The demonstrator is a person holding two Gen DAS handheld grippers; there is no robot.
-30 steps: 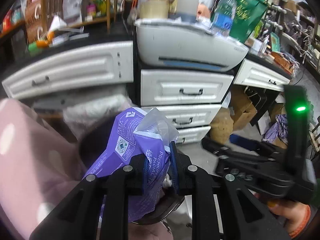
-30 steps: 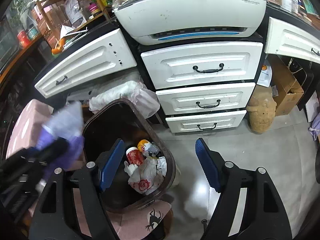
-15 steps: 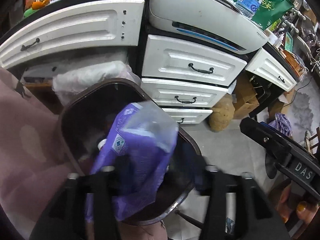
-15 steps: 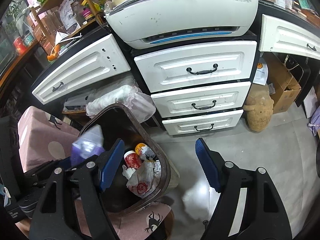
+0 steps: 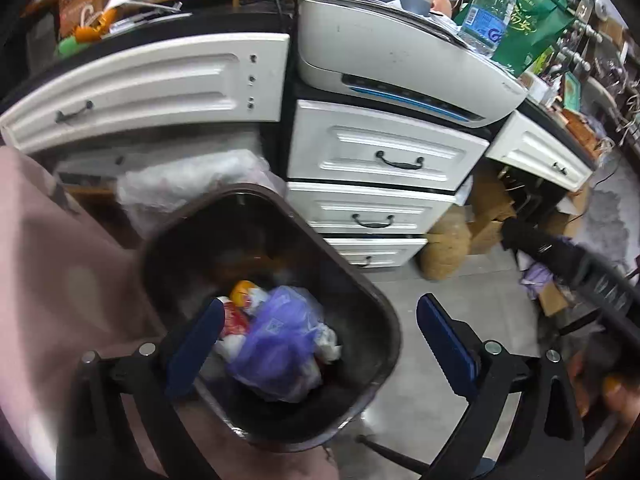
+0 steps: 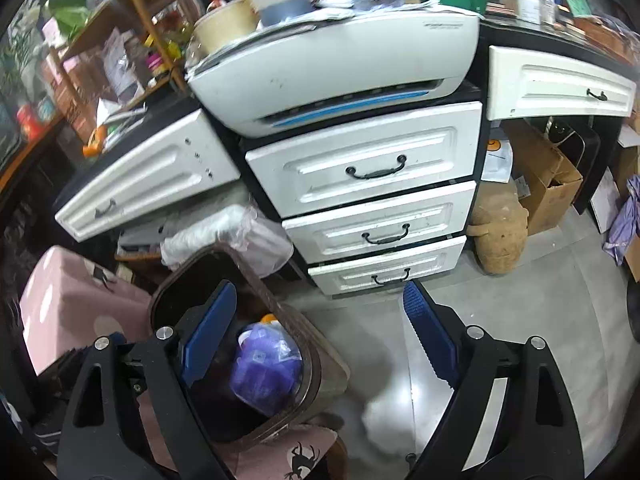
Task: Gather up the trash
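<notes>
Purple bag (image 5: 280, 340) is lying in bin (image 5: 384, 320) w/ other trash. L gripper (image 5: 320, 332) is hovering over bin, jaws apart, empty; R gripper (image 6: 320, 332) likewise. Drop looks done; next: finding more trash.

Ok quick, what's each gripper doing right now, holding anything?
Left gripper: open, empty, above the trash bin holding the purple packet.
Right gripper: open, empty.

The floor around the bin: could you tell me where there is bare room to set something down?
Bare grey floor lies between the trash bin and the drawer stack. Right of the drawers, cardboard boxes crowd it.
</notes>
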